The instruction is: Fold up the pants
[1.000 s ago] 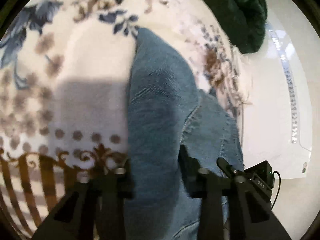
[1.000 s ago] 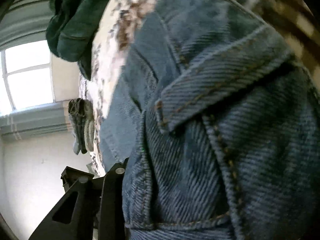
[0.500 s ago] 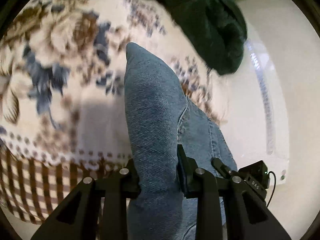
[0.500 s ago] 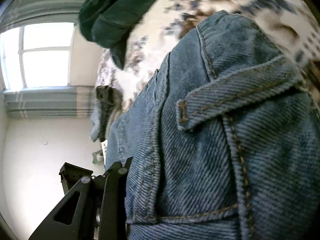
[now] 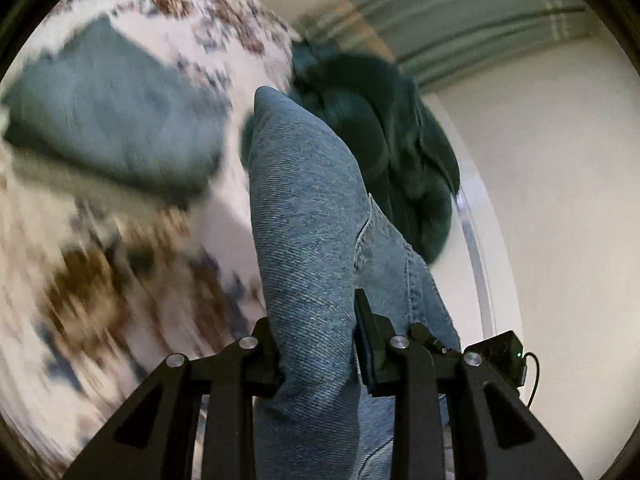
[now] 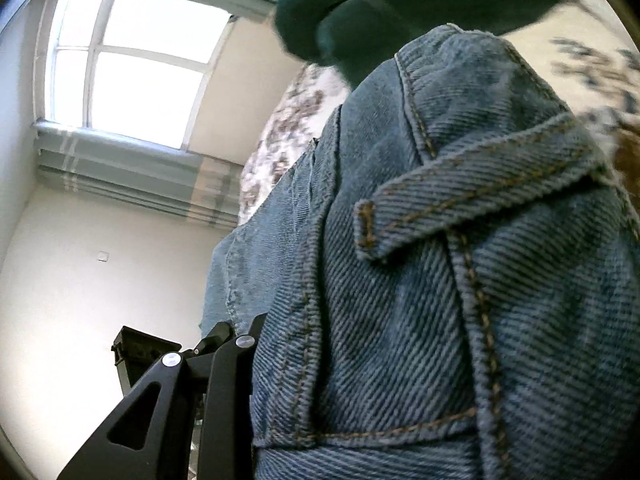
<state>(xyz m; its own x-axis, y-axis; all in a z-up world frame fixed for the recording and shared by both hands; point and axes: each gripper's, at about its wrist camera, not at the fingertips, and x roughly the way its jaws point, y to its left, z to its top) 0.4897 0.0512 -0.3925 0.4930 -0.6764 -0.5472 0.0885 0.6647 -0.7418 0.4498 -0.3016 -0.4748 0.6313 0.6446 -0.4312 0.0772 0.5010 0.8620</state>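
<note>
The blue jeans [image 5: 312, 240] are held lifted above a floral bedspread [image 5: 120, 264], which is seen blurred in the left wrist view. The left gripper [image 5: 318, 344] is closed on a thick fold of the denim — both black fingers [image 5: 370, 344] are pressed against the cloth from either side, and the fold rises between them to a rounded peak. The gripper is angled upward and forward, so that the wall and a striped curtain [image 5: 472, 16] are taken in at the upper right of its view. A dark green garment [image 5: 384, 144] is seen just behind the denim peak, bunched at the bedspread's edge, and a teal-grey cloth [image 5: 108, 120] lies on the bedspread to the left, well apart from the jeans.

In the right wrist view the frame is largely filled by the waistband area of the jeans [image 6: 460, 280], with a belt loop [image 6: 472, 196] and orange stitching shown close to the lens. Only one finger [image 6: 224, 392] of the right gripper is visible, at the lower left, with the denim lying against its inner side; the other finger is hidden by the cloth, so the closure cannot be told for certain. This gripper too is tilted steeply upward — a bright window [image 6: 132, 68] and a pale wall are seen at the left. The dark green garment [image 6: 400, 4] appears above the waistband, and the floral bedspread [image 6: 288, 120] shows beside it.
</note>
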